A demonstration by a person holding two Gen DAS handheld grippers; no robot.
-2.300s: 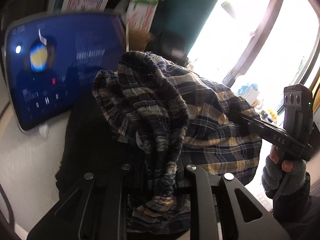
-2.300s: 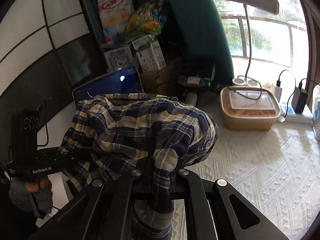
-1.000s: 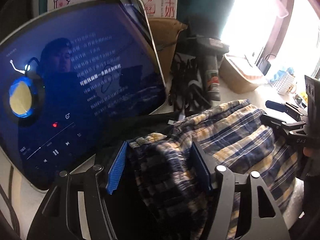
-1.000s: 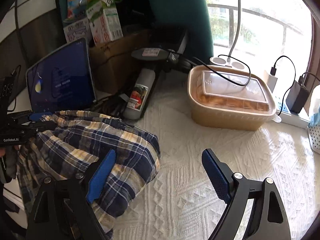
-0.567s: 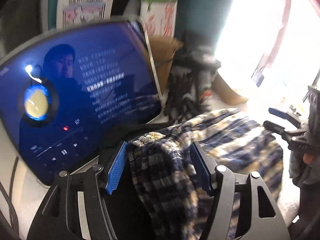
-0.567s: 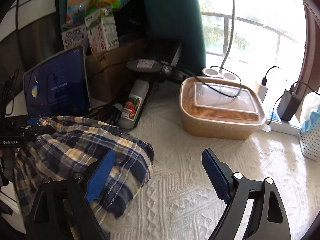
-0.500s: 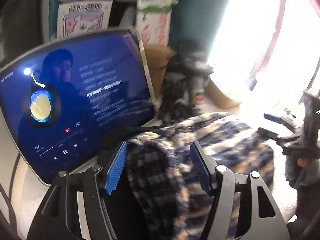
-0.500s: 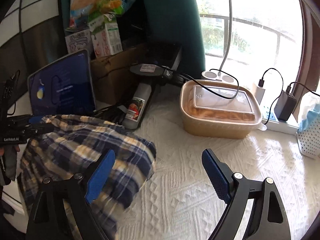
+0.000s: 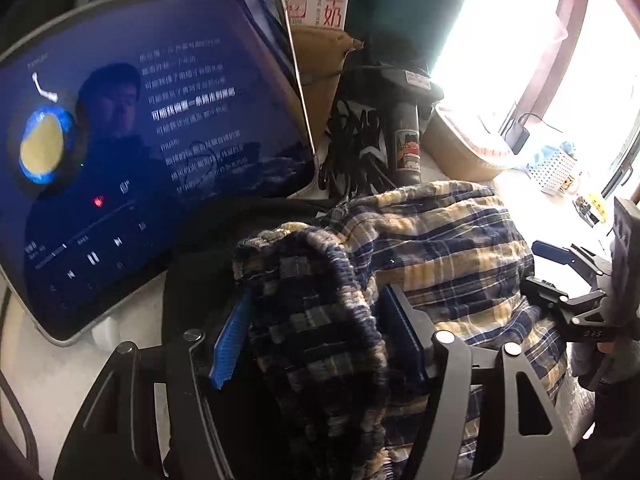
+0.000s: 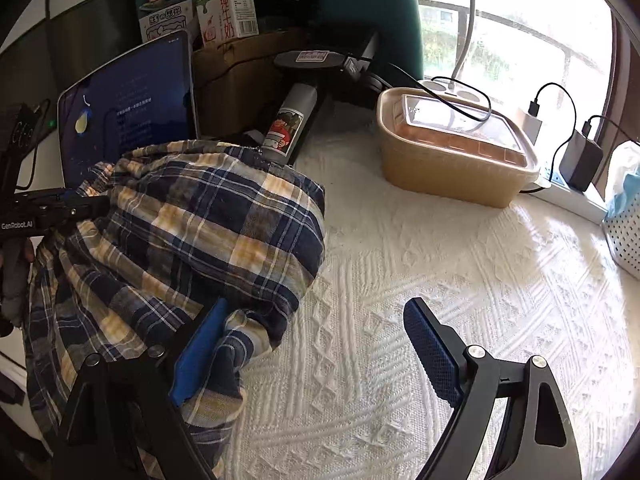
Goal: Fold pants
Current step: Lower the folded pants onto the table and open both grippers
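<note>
The plaid pants (image 10: 192, 232), navy, yellow and white, lie in a folded heap on the white textured cloth (image 10: 440, 300) at its left side. My right gripper (image 10: 316, 336) is open; its left finger rests against the heap's near right edge, the right finger over bare cloth. My left gripper (image 9: 316, 316) is open, with the bunched waistband (image 9: 304, 280) lying loose between its blue pads. In the left wrist view the pants (image 9: 440, 252) spread right toward the right gripper (image 9: 568, 276). The left gripper (image 10: 86, 202) shows at the heap's far left.
A lit tablet (image 9: 140, 152) leans just behind the pants. Behind are a black and grey tool (image 10: 296, 116), cables, a cardboard box (image 10: 236, 80) and milk cartons. A tan lidded container (image 10: 452, 148), chargers and a white perforated basket (image 10: 624, 224) stand at right.
Both grippers held the pants up, shut on them, then lowered them onto the cloth and opened. In the last half second both have moved slightly closer to the heap.
</note>
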